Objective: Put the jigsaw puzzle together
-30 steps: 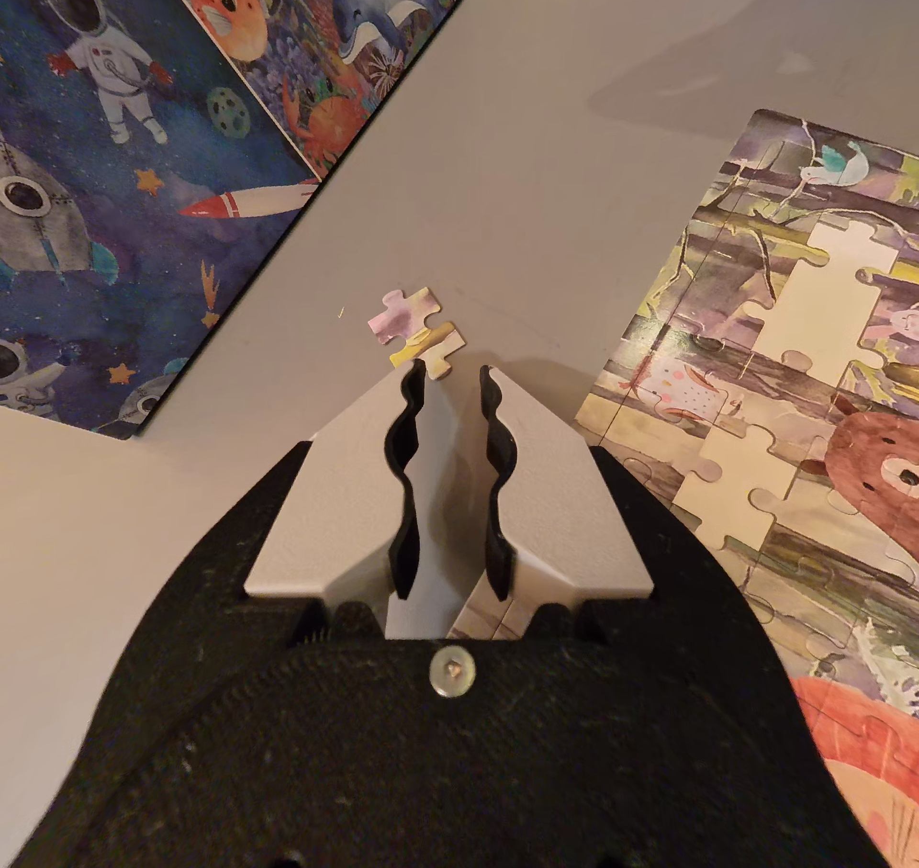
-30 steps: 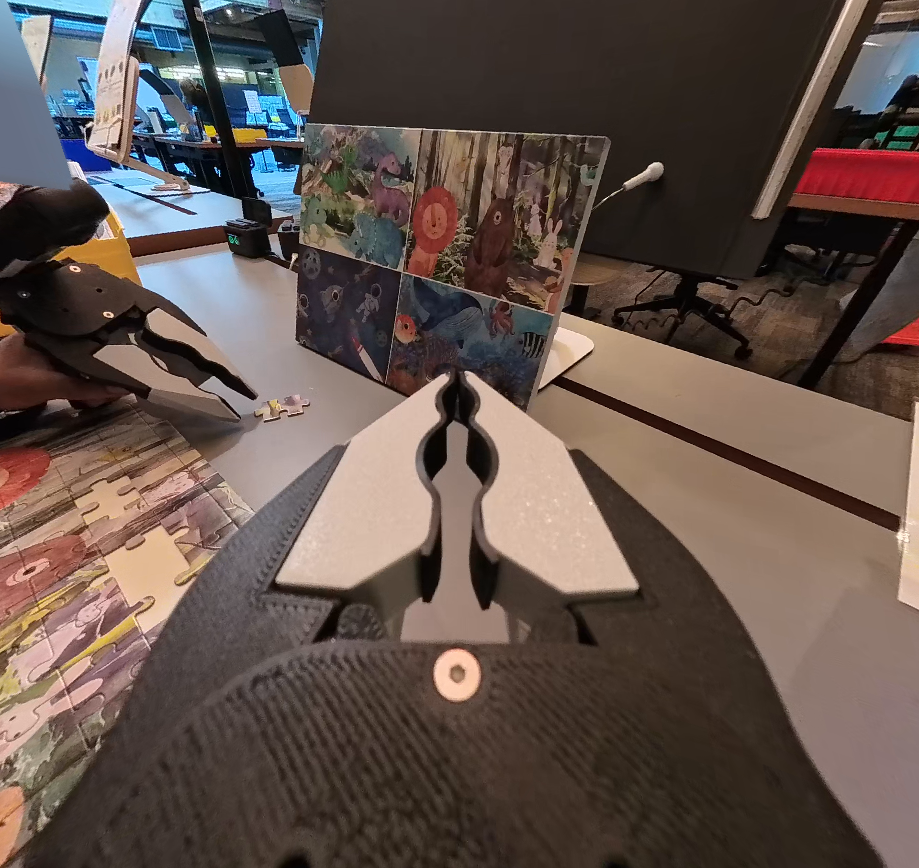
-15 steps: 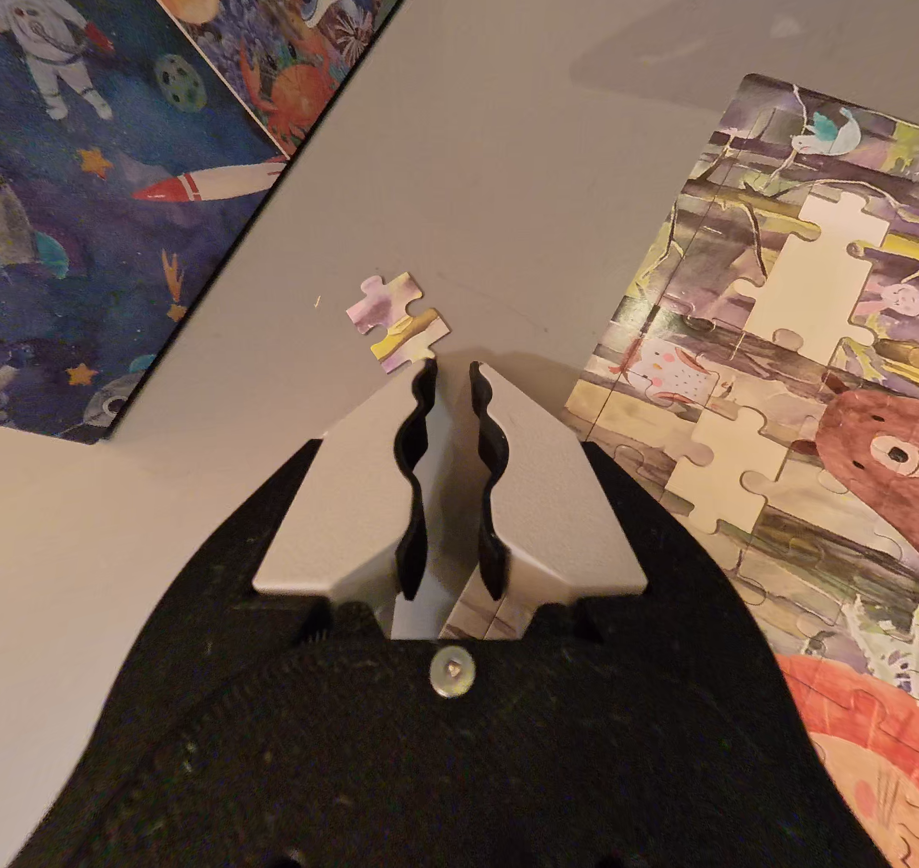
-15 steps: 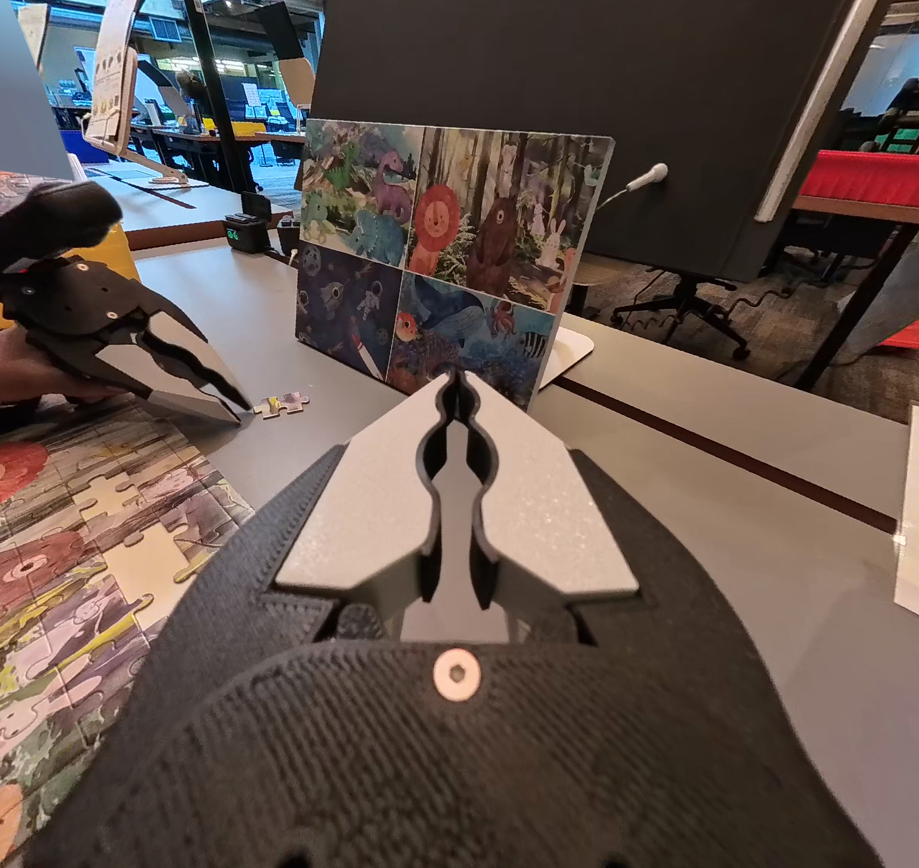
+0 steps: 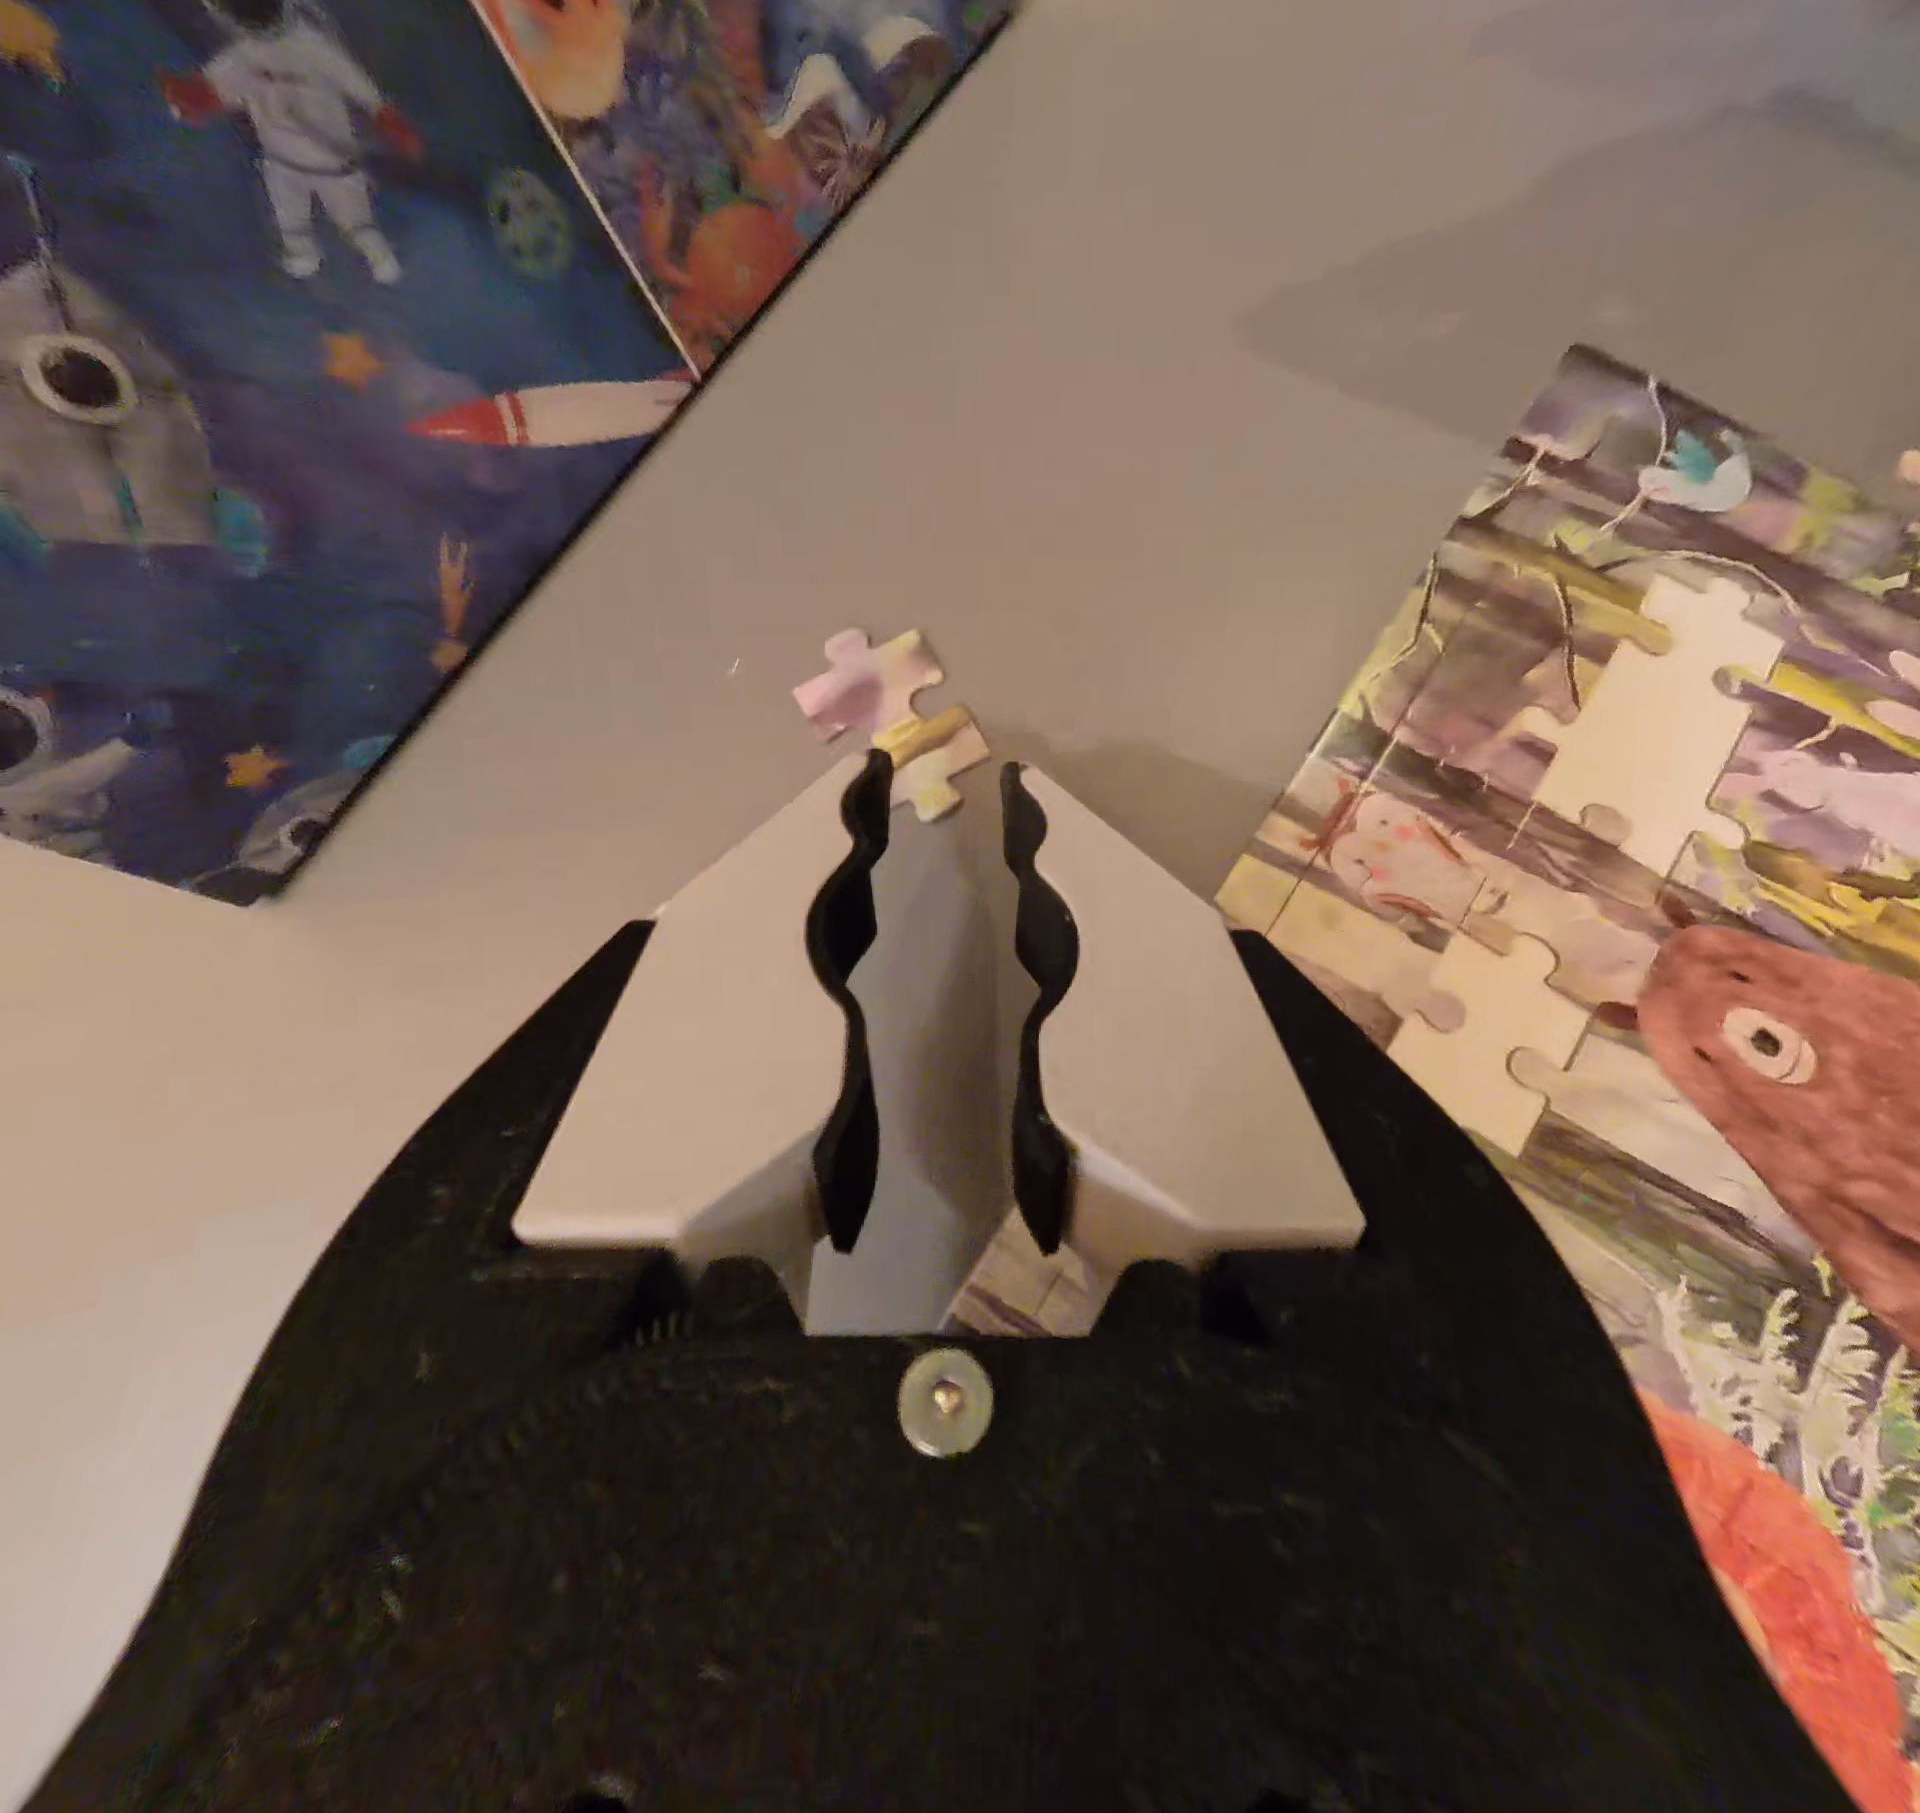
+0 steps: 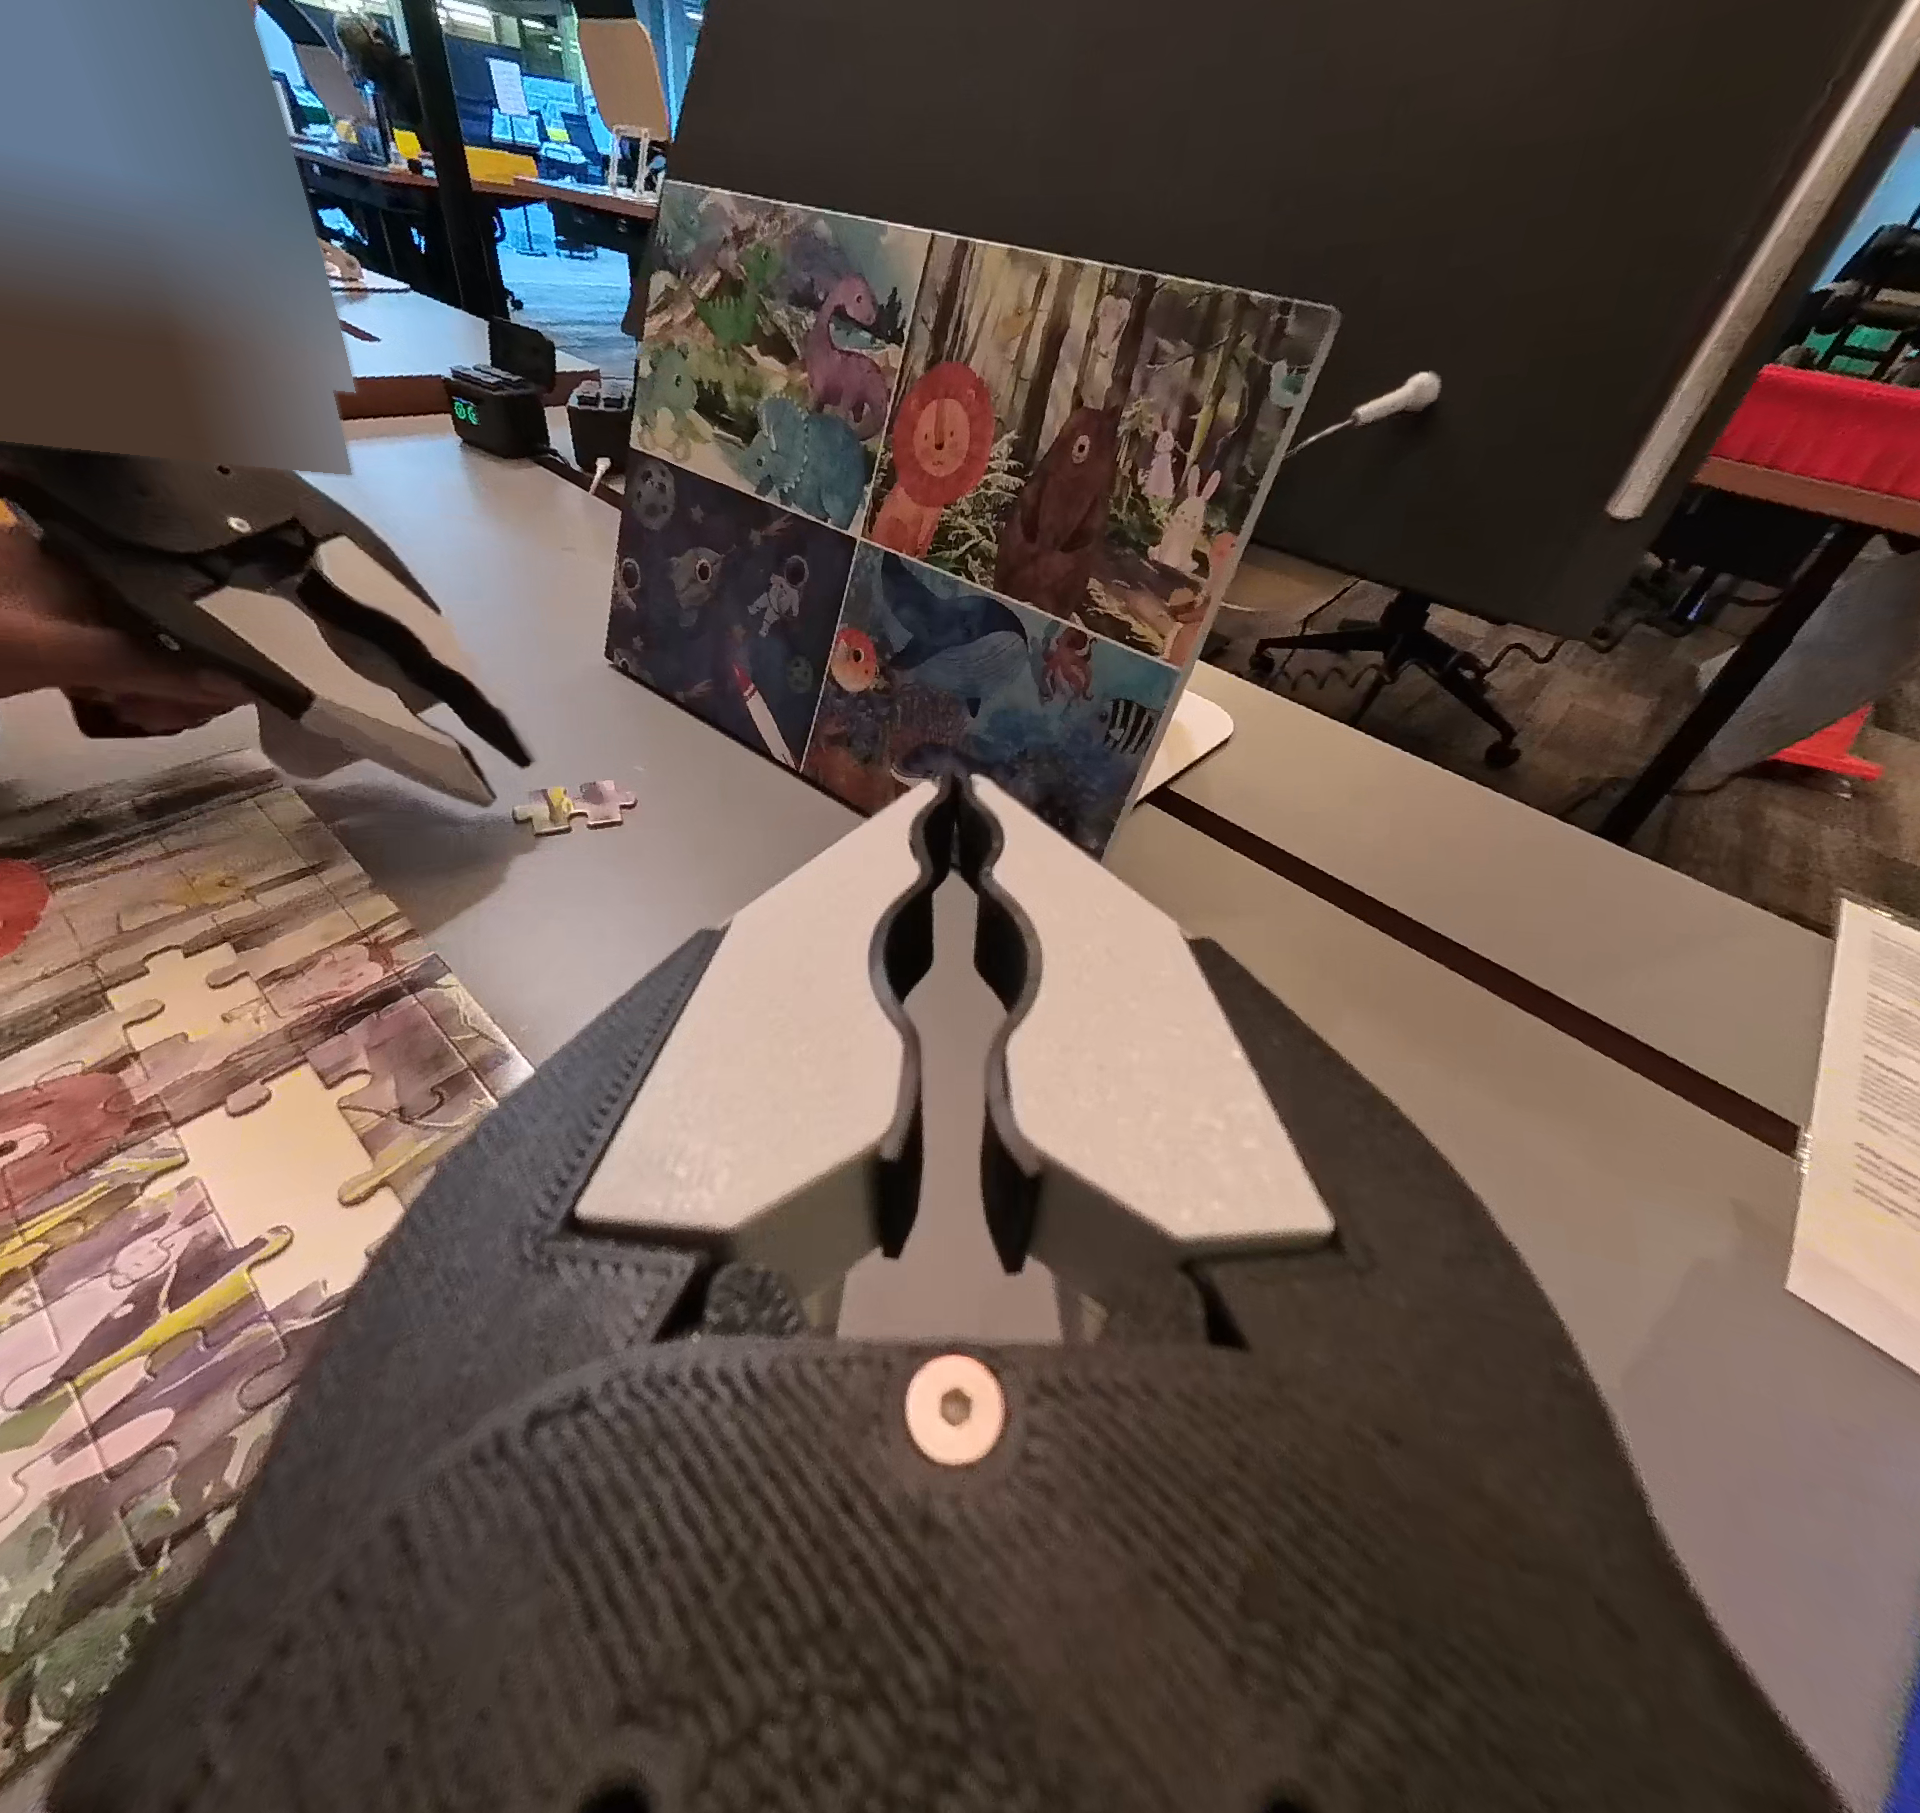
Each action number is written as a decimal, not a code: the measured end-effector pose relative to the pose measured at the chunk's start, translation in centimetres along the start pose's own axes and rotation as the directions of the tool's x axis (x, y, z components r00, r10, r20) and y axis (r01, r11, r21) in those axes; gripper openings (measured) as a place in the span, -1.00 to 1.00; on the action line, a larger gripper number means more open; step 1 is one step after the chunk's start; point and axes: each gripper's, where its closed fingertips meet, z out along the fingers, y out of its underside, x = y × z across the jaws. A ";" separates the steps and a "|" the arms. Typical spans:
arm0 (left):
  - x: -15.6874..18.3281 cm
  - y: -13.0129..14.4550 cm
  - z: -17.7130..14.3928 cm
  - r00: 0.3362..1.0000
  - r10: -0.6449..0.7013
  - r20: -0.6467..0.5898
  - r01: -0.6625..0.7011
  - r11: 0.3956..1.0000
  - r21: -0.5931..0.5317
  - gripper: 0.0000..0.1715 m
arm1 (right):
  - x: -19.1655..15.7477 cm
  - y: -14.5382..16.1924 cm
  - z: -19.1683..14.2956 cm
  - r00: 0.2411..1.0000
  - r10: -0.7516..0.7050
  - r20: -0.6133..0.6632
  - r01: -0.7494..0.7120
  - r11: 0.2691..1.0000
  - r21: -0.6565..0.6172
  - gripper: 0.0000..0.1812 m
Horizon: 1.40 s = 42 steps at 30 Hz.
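Just ahead of the left hand-held gripper [image 5: 940, 776], whose fingers stand apart with nothing between them, two joined loose puzzle pieces [image 5: 894, 714] lie flat on the grey desk [image 5: 1091, 413]; whether a fingertip touches them is unclear. To its right lies the half-built jigsaw puzzle [image 5: 1662, 880] with blank gaps. Farther off, the right hand-held gripper [image 6: 954, 797] hangs above the desk, fingers together and empty, facing the upright picture board [image 6: 935, 516].

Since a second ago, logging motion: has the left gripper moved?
Yes. In the right wrist view the left gripper has lifted and opened, still short of the loose pieces before the box.
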 end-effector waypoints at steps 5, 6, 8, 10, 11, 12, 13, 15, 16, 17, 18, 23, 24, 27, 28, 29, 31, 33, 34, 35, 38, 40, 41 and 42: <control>1.2 1.2 1.0 0.997 -0.058 -0.059 0.054 0.997 -0.063 -0.71 | -0.2 0.6 0.4 1.000 -0.024 0.000 0.024 0.999 -0.031 -1.00; 1.6 1.0 1.2 0.994 -0.076 -0.076 0.072 0.996 -0.058 -0.70 | -0.3 0.6 0.4 1.000 -0.027 0.000 0.027 0.999 -0.033 -1.00; 4.1 0.1 1.6 0.970 -0.123 -0.208 0.110 0.991 -0.073 -0.66 | -0.5 0.7 0.6 1.000 -0.026 0.009 0.026 0.999 -0.040 -1.00; 6.2 -0.6 1.9 0.945 -0.127 -0.301 0.106 0.991 -0.085 -0.65 | -0.8 1.0 0.8 0.999 -0.027 0.017 0.028 0.998 -0.050 -1.00; 6.3 -0.8 1.9 0.950 -0.105 -0.292 0.086 0.993 -0.078 -0.65 | -0.8 1.1 0.9 0.999 -0.031 0.019 0.032 0.998 -0.054 -1.00; 5.7 -0.9 1.9 0.965 -0.078 -0.251 0.063 0.996 -0.068 -0.65 | -0.9 1.1 0.9 0.999 -0.038 0.018 0.039 0.998 -0.058 -1.00; 4.7 -0.9 1.7 0.979 -0.056 -0.195 0.046 0.997 -0.056 -0.65 | -0.9 1.0 0.9 0.999 -0.047 0.015 0.048 0.997 -0.060 -1.00; 2.6 -0.8 1.3 0.995 -0.042 -0.094 0.039 0.999 -0.036 -0.65 | -0.9 0.8 0.8 0.998 -0.063 0.008 0.064 0.996 -0.059 -1.00; 1.8 -0.7 1.1 0.996 -0.053 -0.067 0.051 0.998 -0.031 -0.65 | -1.0 0.8 0.8 0.998 -0.067 0.007 0.068 0.996 -0.059 -1.00; 1.3 -0.6 1.0 0.996 -0.073 -0.055 0.071 0.997 -0.031 -0.64 | -1.0 0.8 0.8 0.998 -0.070 0.008 0.070 0.996 -0.061 -1.00; 1.1 -0.4 1.0 0.994 -0.094 -0.057 0.093 0.995 -0.032 -0.62 | -1.0 0.9 0.9 0.997 -0.072 0.009 0.072 0.995 -0.067 -1.00; 0.6 0.3 1.4 0.992 -0.119 -0.047 0.116 0.991 -0.062 -0.55 | -1.2 1.5 1.2 0.996 -0.090 0.012 0.091 0.991 -0.101 -1.00; 0.4 0.4 1.4 0.993 -0.113 -0.032 0.111 0.992 -0.062 -0.54 | -1.2 1.6 1.2 0.995 -0.096 0.012 0.096 0.990 -0.105 -1.00; 0.1 0.5 1.6 0.995 -0.100 -0.002 0.100 0.993 -0.062 -0.52 | -1.3 1.9 1.4 0.994 -0.112 0.013 0.112 0.986 -0.123 -1.00; 0.2 0.5 1.7 0.995 -0.100 -0.004 0.099 0.993 -0.062 -0.51 | -1.3 2.0 1.4 0.993 -0.119 0.011 0.119 0.985 -0.129 -1.00; 0.3 0.5 1.7 0.995 -0.098 -0.007 0.097 0.993 -0.060 -0.51 | -1.3 2.0 1.5 0.992 -0.127 0.007 0.127 0.983 -0.133 -1.00; 0.3 0.6 1.6 0.996 -0.089 -0.010 0.088 0.994 -0.066 -0.51 | -1.2 2.1 1.5 0.990 -0.144 -0.003 0.143 0.979 -0.143 -1.00; 0.3 0.7 1.5 0.996 -0.085 -0.018 0.084 0.994 -0.070 -0.51 | -1.1 2.1 1.5 0.988 -0.153 -0.008 0.150 0.978 -0.144 -1.00; 0.3 0.7 1.5 0.996 -0.090 -0.024 0.088 0.994 -0.070 -0.51 | -1.1 2.0 1.4 0.988 -0.152 -0.008 0.149 0.978 -0.143 -1.00; 0.4 0.7 1.4 0.995 -0.095 -0.030 0.093 0.993 -0.068 -0.51 | -1.1 2.0 1.4 0.989 -0.151 -0.008 0.148 0.979 -0.142 -1.00; 0.8 0.7 1.4 0.993 -0.102 -0.062 0.098 0.993 -0.067 -0.51 | -1.1 2.1 1.4 0.989 -0.147 -0.007 0.144 0.979 -0.145 -1.00; 3.9 0.6 0.8 0.957 -0.137 -0.255 0.114 0.988 -0.105 -0.75 | -1.1 2.1 1.4 0.989 -0.145 -0.007 0.143 0.979 -0.147 -1.00; 6.4 0.3 0.0 0.897 -0.163 -0.411 0.122 0.985 -0.124 -0.79 | -1.1 2.0 1.4 0.989 -0.145 -0.008 0.143 0.979 -0.146 -1.00; 8.0 -0.2 -0.9 0.837 -0.181 -0.517 0.136 0.983 -0.124 -0.71 | -1.0 2.0 1.4 0.989 -0.146 -0.009 0.143 0.979 -0.145 -1.00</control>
